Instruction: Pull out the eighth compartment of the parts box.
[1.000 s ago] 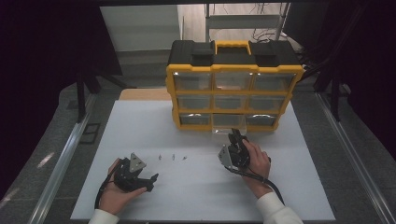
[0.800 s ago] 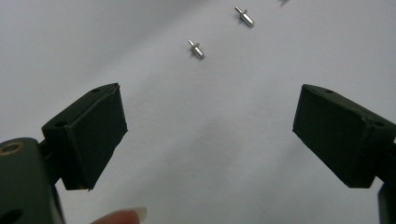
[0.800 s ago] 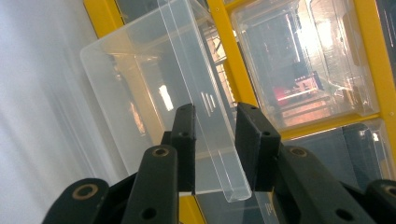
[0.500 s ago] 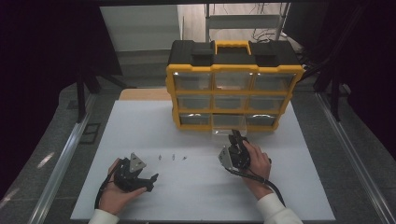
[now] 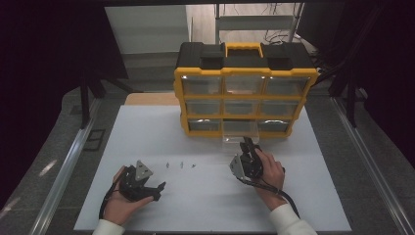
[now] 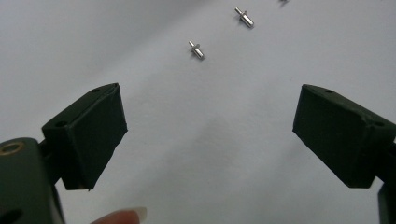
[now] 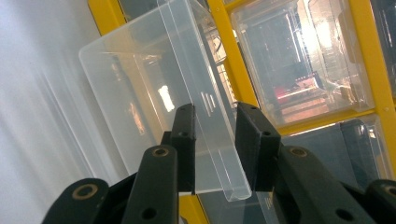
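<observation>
1. Two tools on the white counter (image 5: 147, 132): the left tool (image 5: 159, 192), jaws spread wide, grips nothing.
2. Right tool (image 7: 214, 140) clamps the clear drawer (image 7: 154, 84) handle, bottom-centre of the yellow organizer (image 5: 243, 93).
3. Three small metal pins (image 5: 181, 165) lie at 1 o'clock from the left tool.

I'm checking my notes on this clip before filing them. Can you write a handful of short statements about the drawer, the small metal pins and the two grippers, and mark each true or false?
1. The bottom middle drawer of the yellow organizer is pulled partly out. True.
2. The right gripper has its fingers on either side of the drawer's clear front lip. True.
3. The left gripper is shut on a pin. False: its fingers are wide apart and hold nothing.
4. The small metal pins lie inside the open drawer. False: they lie on the white table, ahead of the left gripper.
5. The organizer has a yellow carry handle on top. True.
</observation>
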### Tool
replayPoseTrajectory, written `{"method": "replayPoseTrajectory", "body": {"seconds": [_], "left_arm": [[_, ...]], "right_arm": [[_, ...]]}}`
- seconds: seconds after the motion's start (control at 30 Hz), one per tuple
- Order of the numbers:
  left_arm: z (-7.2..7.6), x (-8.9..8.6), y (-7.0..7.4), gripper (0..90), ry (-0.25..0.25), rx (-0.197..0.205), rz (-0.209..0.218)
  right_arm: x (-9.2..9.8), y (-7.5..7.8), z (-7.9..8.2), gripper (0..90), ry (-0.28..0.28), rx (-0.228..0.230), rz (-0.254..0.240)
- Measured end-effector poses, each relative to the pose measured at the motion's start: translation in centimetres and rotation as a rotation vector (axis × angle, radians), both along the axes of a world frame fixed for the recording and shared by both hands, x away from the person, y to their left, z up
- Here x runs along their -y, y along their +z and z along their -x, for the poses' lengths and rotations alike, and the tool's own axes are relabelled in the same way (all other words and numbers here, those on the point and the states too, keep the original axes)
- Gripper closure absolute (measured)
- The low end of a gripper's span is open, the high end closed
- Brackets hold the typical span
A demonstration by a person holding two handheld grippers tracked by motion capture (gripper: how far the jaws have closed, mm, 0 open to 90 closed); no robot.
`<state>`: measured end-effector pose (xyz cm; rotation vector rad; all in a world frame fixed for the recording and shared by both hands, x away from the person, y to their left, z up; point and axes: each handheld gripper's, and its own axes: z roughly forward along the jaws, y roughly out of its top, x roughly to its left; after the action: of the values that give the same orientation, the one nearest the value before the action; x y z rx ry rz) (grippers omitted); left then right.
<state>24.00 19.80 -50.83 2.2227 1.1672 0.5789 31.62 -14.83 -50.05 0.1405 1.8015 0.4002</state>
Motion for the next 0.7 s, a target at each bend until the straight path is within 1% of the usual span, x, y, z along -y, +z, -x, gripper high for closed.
{"method": "replayPoseTrajectory", "body": {"seconds": [0.03, 0.07, 0.57, 0.67, 0.7], "left_arm": [[0.00, 0.00, 0.00, 9.9, 0.000, 0.000, 0.000], [0.00, -0.01, 0.00, 9.9, 0.000, 0.000, 0.000], [0.03, -0.01, 0.02, 9.9, 0.001, 0.000, 0.003], [0.04, -0.02, 0.05, 9.9, 0.002, 0.001, 0.005], [0.04, -0.01, 0.05, 9.9, 0.002, 0.001, 0.005]], "right_arm": [[-0.02, -0.04, 0.05, 69.2, -0.002, -0.003, -0.008], [0.03, 0.00, 0.09, 69.2, -0.003, -0.003, 0.000], [0.19, 0.00, 0.49, 69.2, -0.005, -0.006, -0.006], [0.24, 0.02, 0.54, 69.2, 0.000, 0.000, -0.003], [0.21, -0.03, 0.60, 69.2, -0.002, -0.003, -0.011]]}}
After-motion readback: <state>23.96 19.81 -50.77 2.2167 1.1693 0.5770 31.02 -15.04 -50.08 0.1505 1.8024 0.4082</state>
